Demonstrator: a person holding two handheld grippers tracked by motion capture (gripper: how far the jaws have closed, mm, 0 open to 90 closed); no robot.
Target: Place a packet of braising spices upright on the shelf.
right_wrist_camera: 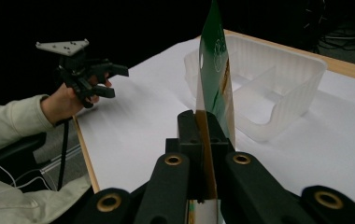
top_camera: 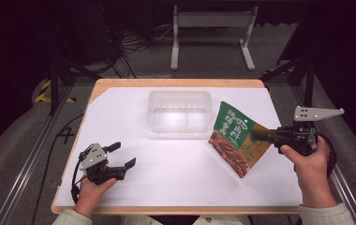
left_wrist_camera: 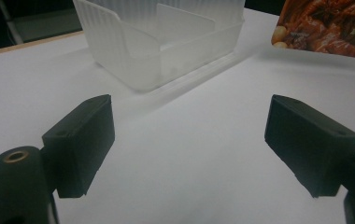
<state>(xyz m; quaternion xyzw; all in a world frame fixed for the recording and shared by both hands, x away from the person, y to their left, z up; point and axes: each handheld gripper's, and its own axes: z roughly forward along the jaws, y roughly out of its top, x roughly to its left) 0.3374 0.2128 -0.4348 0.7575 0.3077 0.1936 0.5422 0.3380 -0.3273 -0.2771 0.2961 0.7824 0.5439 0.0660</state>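
A green and brown snack packet (top_camera: 233, 137) hangs tilted just above the white table sheet, right of the clear plastic tray (top_camera: 180, 111). My right gripper (top_camera: 259, 136) is shut on the packet's right edge; in the right gripper view the packet (right_wrist_camera: 216, 88) stands edge-on between the closed jaws. My left gripper (top_camera: 122, 155) rests open near the front left of the table, nothing between its jaws. In the left gripper view its fingers (left_wrist_camera: 81, 142) stand wide apart, facing the tray (left_wrist_camera: 166, 42) and a corner of the packet (left_wrist_camera: 330, 28).
The tray has two compartments split by a low divider and holds nothing. The white sheet (top_camera: 134, 136) covers most of the wooden table (top_camera: 101, 86). A metal stand (top_camera: 211, 33) and cables sit on the floor beyond the far edge.
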